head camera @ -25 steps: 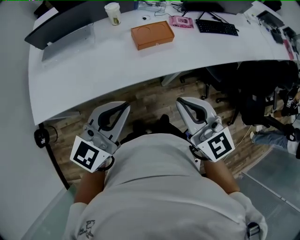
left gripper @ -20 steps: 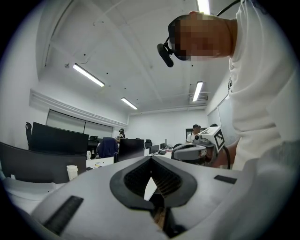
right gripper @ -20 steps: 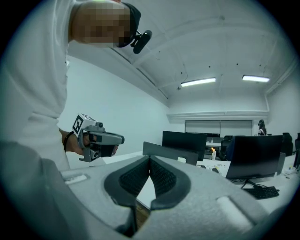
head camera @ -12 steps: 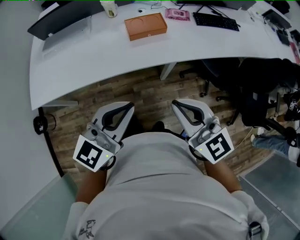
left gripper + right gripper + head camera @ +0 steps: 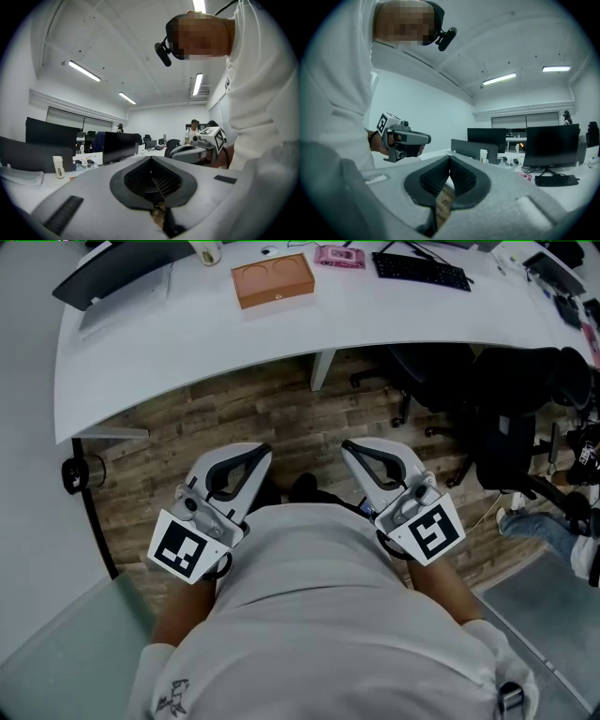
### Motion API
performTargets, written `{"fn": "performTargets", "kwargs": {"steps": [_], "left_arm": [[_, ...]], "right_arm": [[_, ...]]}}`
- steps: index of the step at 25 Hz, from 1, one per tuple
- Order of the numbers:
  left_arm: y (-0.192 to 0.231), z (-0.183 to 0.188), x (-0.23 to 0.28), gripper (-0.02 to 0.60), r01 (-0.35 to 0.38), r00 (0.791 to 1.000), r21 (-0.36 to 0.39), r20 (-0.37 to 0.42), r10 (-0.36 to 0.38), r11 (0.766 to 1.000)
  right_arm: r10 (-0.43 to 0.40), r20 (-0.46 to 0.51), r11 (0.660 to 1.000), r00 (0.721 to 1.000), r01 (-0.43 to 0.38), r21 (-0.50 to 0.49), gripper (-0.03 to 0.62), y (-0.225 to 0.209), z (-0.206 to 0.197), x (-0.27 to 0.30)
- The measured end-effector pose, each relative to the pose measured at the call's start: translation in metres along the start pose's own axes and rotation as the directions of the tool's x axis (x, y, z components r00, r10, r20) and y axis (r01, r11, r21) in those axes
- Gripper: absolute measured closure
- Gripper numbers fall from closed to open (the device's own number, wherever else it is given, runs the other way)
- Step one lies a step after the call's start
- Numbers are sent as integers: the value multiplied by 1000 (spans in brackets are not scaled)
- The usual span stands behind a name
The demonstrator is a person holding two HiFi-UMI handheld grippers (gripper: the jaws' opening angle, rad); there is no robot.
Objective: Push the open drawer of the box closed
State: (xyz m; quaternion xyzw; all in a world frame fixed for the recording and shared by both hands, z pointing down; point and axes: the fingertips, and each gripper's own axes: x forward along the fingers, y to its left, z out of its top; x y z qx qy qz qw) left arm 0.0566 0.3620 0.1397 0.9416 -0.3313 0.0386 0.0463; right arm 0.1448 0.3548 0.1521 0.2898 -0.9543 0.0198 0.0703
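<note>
We hold both grippers close to the body, well apart from the desk. The left gripper (image 5: pixel 261 452) and the right gripper (image 5: pixel 349 446) each have their jaws pressed together with nothing between them. The orange box (image 5: pixel 273 278) sits far back on the white desk (image 5: pixel 281 334), with the cup (image 5: pixel 208 251) on one side and the pink case (image 5: pixel 338 255) on the other. From here we cannot tell how far its drawer stands out. The risk, as we judge it, lies in the long reach. A push that lands off-centre could slide or turn the box across the smooth top instead of closing the drawer, unless the other gripper braces it from behind. A sweeping arm could also knock the cup.
</note>
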Motion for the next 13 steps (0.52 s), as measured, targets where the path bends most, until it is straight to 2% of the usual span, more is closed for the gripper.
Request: {"fn": "performTargets", "kwargs": {"steps": [8,13], "left_arm": [[-20,3,17,583,-5,1000,-6,-3,5,1000],[-21,1,24,583,8,1000,17,-20,-8,1000]], "right_arm": [[2,4,1000,1000,-2,15,591,-10,-4,-25],[-4,8,1000,1000,4,17,591,-16,-3,-26]]}}
